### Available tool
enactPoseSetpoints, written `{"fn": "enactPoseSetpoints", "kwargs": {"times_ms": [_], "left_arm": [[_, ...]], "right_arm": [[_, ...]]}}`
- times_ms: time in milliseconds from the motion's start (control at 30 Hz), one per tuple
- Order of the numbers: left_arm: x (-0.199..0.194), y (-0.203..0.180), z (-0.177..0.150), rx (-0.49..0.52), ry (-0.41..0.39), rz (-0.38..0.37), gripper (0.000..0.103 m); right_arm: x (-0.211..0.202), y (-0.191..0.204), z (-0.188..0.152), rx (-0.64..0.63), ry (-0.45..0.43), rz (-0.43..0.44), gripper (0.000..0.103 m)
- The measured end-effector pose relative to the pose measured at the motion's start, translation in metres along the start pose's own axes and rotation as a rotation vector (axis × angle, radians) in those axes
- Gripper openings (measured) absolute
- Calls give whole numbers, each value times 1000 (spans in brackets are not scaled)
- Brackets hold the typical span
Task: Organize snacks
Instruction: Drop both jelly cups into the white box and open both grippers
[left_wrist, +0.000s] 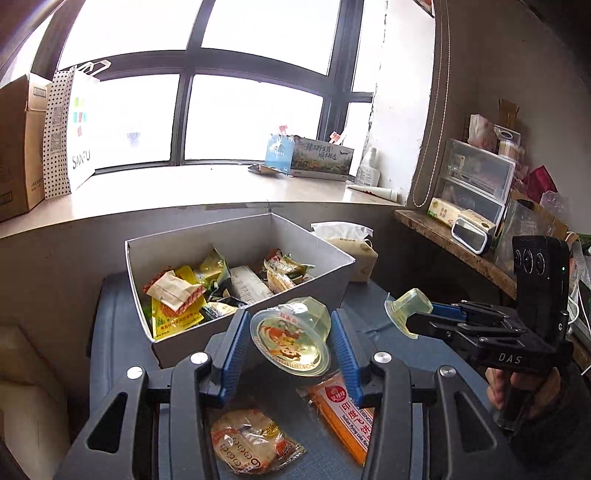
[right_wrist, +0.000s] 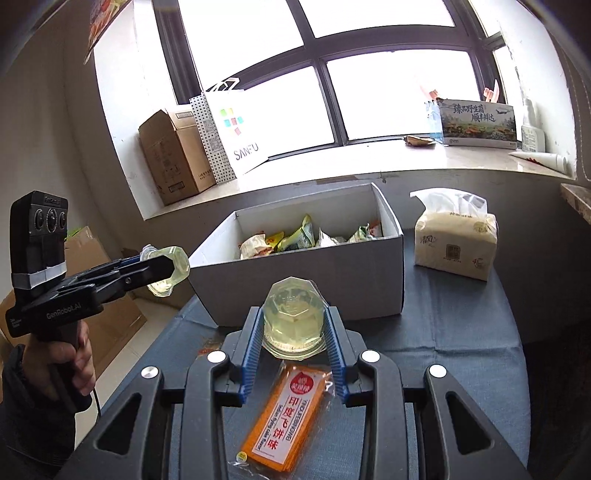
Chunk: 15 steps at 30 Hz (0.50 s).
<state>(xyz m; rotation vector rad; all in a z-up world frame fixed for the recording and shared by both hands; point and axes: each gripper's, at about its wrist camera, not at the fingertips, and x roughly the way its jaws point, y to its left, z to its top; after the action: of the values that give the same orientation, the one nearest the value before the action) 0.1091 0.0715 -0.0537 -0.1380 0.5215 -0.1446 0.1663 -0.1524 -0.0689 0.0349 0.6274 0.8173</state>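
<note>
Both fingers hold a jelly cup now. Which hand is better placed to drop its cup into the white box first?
Probably the left. Its jelly cup hangs close to the white box near wall, just beside the open top. The right gripper holds its jelly cup lower, in front of the box wall.

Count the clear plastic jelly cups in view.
2. One clear plastic jelly cup sits in the left claw; the other in the right claw. More may lie hidden in the white cardboard box.
</note>
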Motion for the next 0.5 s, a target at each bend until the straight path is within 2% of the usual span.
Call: {"fn": "enactPoseSetpoints", "kwargs": {"times_ms": [233, 367, 500], "left_arm": [[10, 32, 47, -62, -52, 19, 50], [37, 48, 70, -69, -25, 45, 50], [60, 64, 84, -95, 2, 58, 50]], "right_arm": [[39, 12, 72, -86, -35, -29, 36], [65, 7, 106, -76, -46, -23, 36], [98, -3, 124, -52, 9, -74, 36]]}}
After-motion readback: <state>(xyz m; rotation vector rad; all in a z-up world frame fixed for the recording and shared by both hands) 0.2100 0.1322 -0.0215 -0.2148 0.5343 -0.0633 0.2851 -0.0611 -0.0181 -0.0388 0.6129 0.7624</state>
